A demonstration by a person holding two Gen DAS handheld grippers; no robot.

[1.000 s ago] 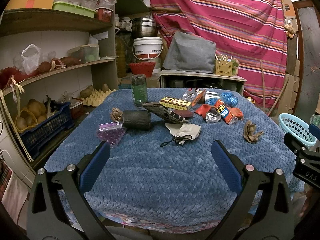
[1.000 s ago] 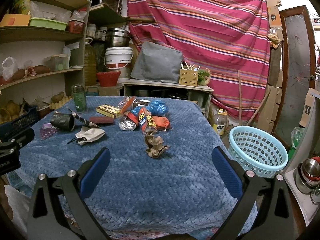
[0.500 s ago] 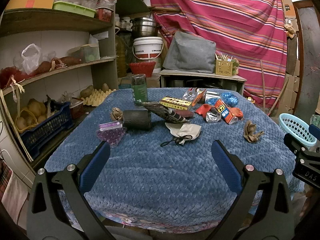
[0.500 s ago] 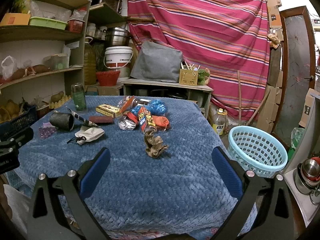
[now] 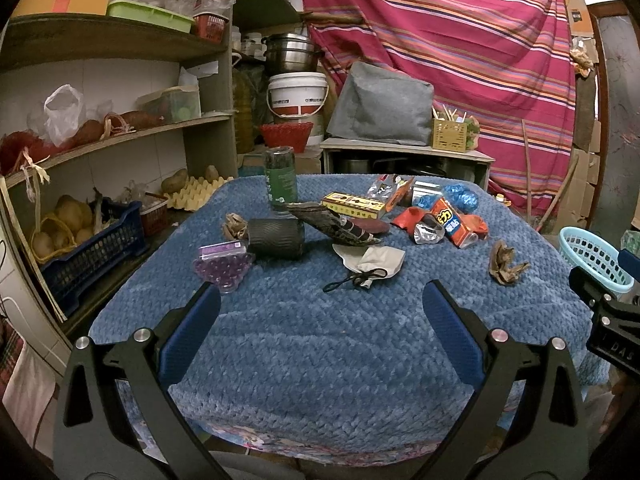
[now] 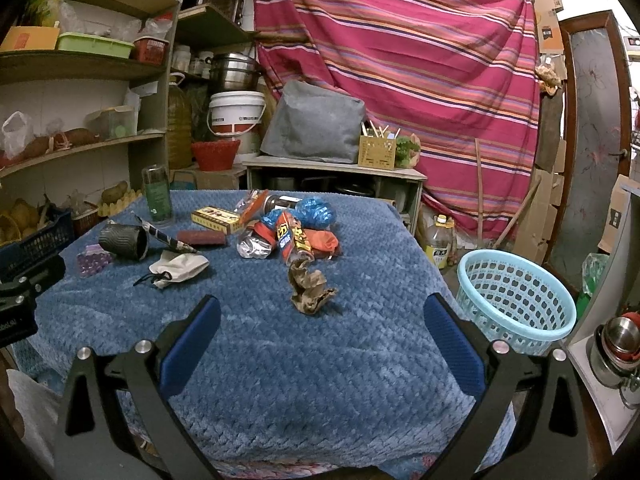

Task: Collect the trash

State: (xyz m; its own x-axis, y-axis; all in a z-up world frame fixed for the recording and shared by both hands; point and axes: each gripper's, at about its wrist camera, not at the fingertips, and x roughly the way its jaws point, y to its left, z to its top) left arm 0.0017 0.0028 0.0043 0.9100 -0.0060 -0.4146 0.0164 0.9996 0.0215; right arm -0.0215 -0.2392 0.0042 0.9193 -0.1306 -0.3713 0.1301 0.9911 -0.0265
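Trash lies on a blue quilted table (image 5: 320,344): a crumpled brown paper (image 6: 310,288) (image 5: 505,262), a pile of orange and blue snack wrappers (image 6: 294,234) (image 5: 444,218), crushed foil (image 6: 253,247) and a small yellow box (image 6: 216,216). A light-blue plastic basket (image 6: 516,294) (image 5: 596,258) stands off the table's right side. My left gripper (image 5: 320,300) is open over the near edge, holding nothing. Open too, my right gripper (image 6: 320,308) hovers just short of the brown paper.
Also on the table: a green jar (image 5: 281,178), a dark rolled cylinder (image 5: 275,238), a bag of purple beads (image 5: 224,264), a white drawstring pouch (image 5: 374,260). Shelves with crates and potatoes (image 5: 80,216) line the left. A striped curtain (image 6: 400,60) hangs behind.
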